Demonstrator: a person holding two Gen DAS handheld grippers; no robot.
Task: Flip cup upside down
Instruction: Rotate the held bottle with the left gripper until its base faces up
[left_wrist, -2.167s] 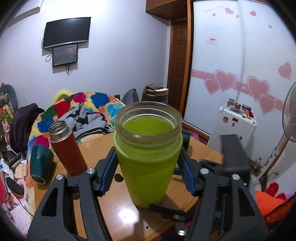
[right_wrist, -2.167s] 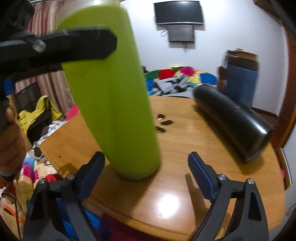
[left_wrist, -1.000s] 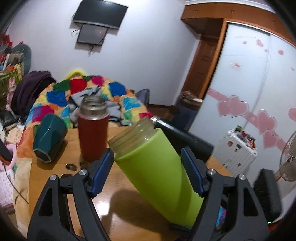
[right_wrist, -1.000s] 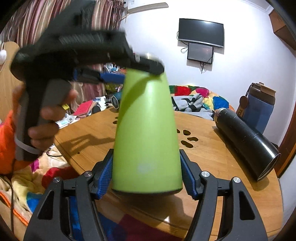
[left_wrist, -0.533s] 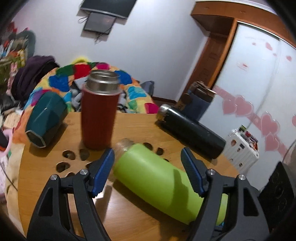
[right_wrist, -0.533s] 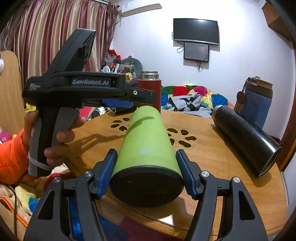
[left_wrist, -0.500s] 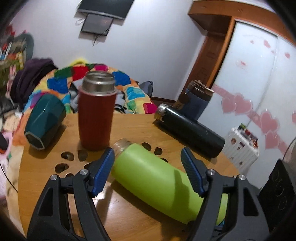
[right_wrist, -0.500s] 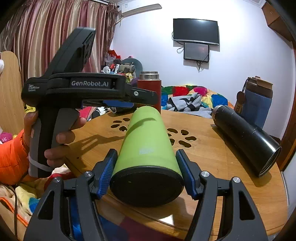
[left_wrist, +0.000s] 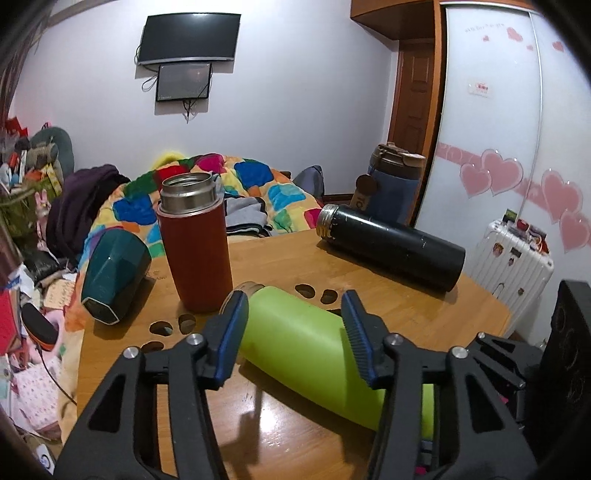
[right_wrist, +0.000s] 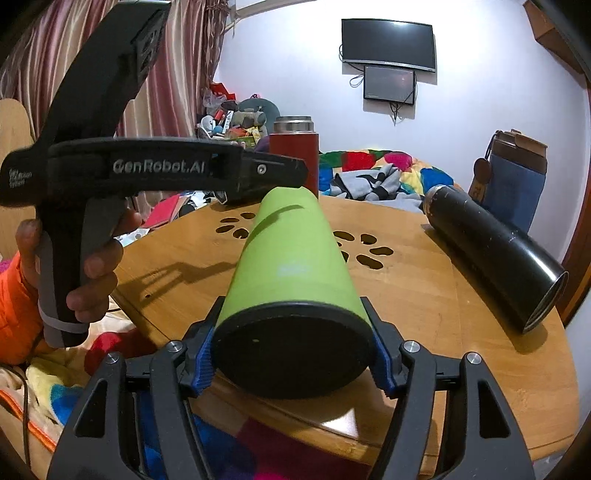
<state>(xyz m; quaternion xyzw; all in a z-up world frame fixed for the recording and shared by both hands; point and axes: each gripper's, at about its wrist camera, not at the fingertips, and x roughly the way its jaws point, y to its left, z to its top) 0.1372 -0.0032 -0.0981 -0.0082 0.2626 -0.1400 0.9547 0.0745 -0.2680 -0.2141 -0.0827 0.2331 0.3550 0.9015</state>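
The green cup lies on its side above the wooden table, its open mouth toward the red flask. In the right wrist view the green cup shows its black base toward the camera. My right gripper is shut on the cup near its base. My left gripper is open, its blue pads on either side of the cup's upper part with gaps; its body also shows from the side in the right wrist view.
A red flask stands just beyond the cup's mouth. A dark teal cup lies at the left edge. A black flask lies on its side at the right. A blue tumbler stands behind it.
The green cup went from upright to lying on its side, held by my right gripper. My left gripper let go of it, stays open, and has lowered beside it.
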